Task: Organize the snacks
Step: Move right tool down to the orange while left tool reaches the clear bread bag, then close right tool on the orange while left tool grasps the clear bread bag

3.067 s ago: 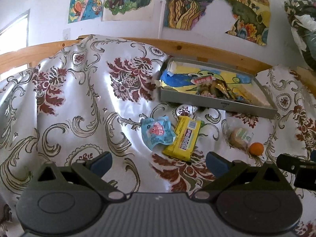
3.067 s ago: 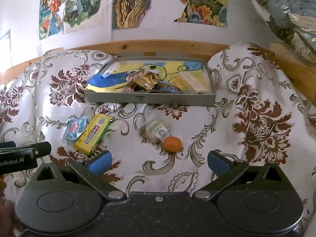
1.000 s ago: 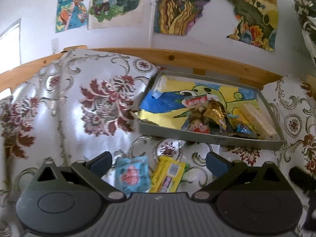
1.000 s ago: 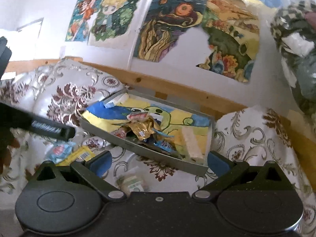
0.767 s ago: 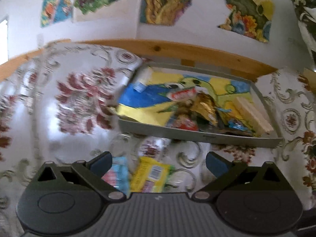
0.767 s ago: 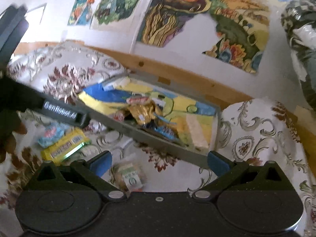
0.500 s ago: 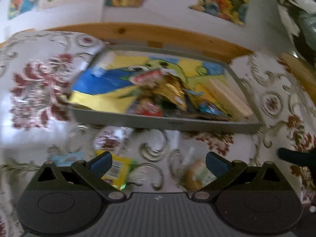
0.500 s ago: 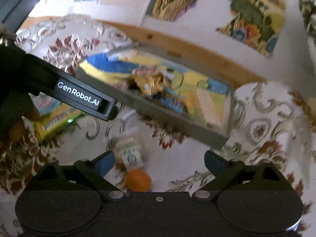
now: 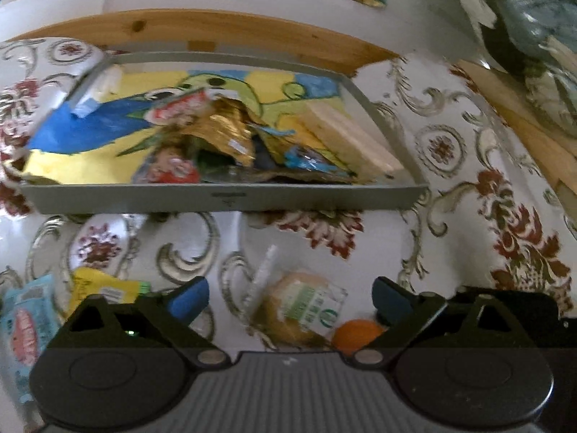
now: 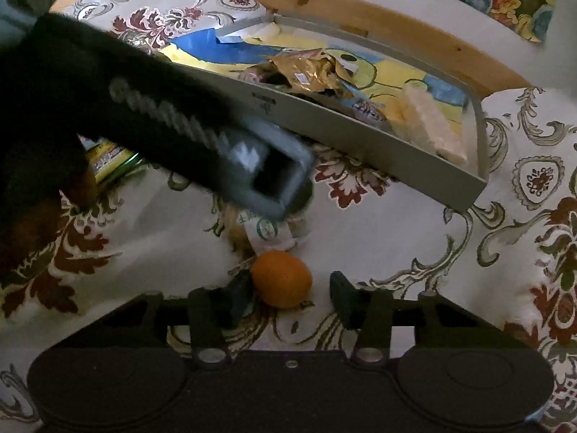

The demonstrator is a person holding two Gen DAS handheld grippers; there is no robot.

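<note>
Orange and round, a small citrus fruit (image 10: pixel 282 278) lies on the floral satin bedcover (image 10: pixel 378 238), between the parted fingers of the right tool (image 10: pixel 288 294). That tool's jaws stand narrower than a second ago but not yet touching the fruit, so it grips nothing. The left tool (image 9: pixel 290 297) has swung rightward off the yellow snack packet (image 9: pixel 97 287) and pale blue pouch (image 9: pixel 27 319), which now sit at the left edge of its view. Its jaws stand wide apart and empty, over the clear-wrapped bun with a green label (image 9: pixel 301 306). In the right wrist view the left tool's body crosses above that bun, close over it.

Both tools have come down from a higher, more distant position. Judgement: each is committing to its own item, the right to the fruit, the left to the bun.

Four loose items remain on the bedcover, just in front of the shallow grey tray (image 9: pixel 223 200), which already holds a gold foil wrapper (image 9: pixel 225 131), other packets and a pale wafer block (image 9: pixel 346 137). Judgement: the sorting is partly done.

Risk: the tools work very near each other and could collide.
</note>
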